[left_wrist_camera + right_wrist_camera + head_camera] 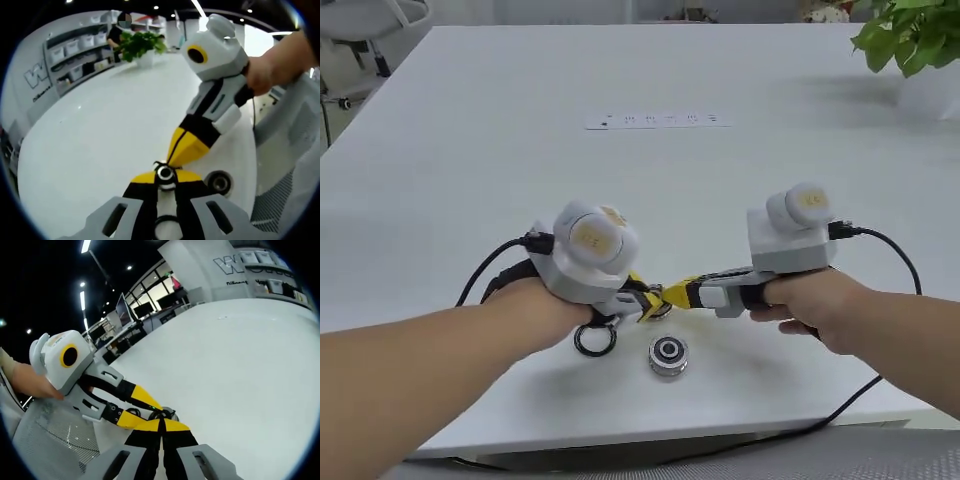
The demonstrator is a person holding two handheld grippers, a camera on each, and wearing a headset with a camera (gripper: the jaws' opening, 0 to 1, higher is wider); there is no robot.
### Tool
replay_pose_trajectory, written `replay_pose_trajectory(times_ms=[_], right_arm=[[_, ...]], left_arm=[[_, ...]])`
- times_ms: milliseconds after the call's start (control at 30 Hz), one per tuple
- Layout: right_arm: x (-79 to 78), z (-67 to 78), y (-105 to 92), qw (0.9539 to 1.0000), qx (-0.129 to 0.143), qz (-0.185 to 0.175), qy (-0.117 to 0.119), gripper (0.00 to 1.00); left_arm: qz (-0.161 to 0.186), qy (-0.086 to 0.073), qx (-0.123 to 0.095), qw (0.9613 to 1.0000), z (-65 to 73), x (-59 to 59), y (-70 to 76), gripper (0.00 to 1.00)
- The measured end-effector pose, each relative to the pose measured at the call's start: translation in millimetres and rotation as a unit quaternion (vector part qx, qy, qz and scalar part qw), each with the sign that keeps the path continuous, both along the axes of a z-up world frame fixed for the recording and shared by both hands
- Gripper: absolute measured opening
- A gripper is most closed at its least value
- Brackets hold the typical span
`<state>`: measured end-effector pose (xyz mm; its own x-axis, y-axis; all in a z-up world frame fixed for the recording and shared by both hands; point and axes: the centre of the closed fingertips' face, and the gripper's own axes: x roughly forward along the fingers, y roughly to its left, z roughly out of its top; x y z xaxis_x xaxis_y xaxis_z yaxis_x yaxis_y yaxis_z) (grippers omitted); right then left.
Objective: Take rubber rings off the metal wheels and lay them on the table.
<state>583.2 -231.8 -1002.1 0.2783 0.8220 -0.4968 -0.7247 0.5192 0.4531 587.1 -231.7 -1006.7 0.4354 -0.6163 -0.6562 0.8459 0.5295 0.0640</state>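
Wall lettering (pixel 227 262) starts w/ a big "W", rest unreadable tbh. Left gripper (pixel 648 300) is clamped on a metal wheel (pixel 164 172) just over the table (pixel 470 150), right gripper (pixel 161 424) meets it tip-to-tip w/ jaws pressed together, both hands (pixel 810 305) low and pointing inward. Loose rubber ring (pixel 595 340) and 2nd wheel (pixel 668 356) lie on the table below.

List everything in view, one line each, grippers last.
table: 1, white, under everything
socket strip: 1, white, table's far middle
plant: 1, green, far right
chair: 1, white, beyond far-left corner
rubber ring: 1, black, flat on table near left gripper
loose metal wheel: 1, silver, on table right of ring
held metal wheel: 1, silver-black, between left jaws
left gripper: 1, yellow-black jaws, shut on held metal wheel
right gripper: 1, yellow-black jaws, shut, tips at held metal wheel
hands: 2, one per gripper
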Motion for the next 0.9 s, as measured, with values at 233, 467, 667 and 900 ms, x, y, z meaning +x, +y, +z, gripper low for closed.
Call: replay_pose_trajectory(times_ms=[233,467,667,900], right_arm=[[-1.6,8.4,6.9,0.9996,0.028,0.007,0.006,0.0],[0.0,2.4,1.5,0.9999,0.008,0.006,-0.004,0.0],[2.6,-1.6,-4.4,1.0,0.0,0.001,-0.005,0.0],[2.0,2.9,-4.2,1.0,0.006,0.0,-0.008,0.0]], left_arm=[[0.001,0.002,-0.002,1.0,0.0,-0.9,-0.7,0.12],[-0.003,0.003,-0.01,0.9999,0.7,0.1,-1.6,0.13],[-0.012,0.0,-0.008,0.9999,1.3,0.2,-2.6,0.13],[-0.02,0.0,-0.005,0.9998,3.5,-1.8,-2.3,0.16]])
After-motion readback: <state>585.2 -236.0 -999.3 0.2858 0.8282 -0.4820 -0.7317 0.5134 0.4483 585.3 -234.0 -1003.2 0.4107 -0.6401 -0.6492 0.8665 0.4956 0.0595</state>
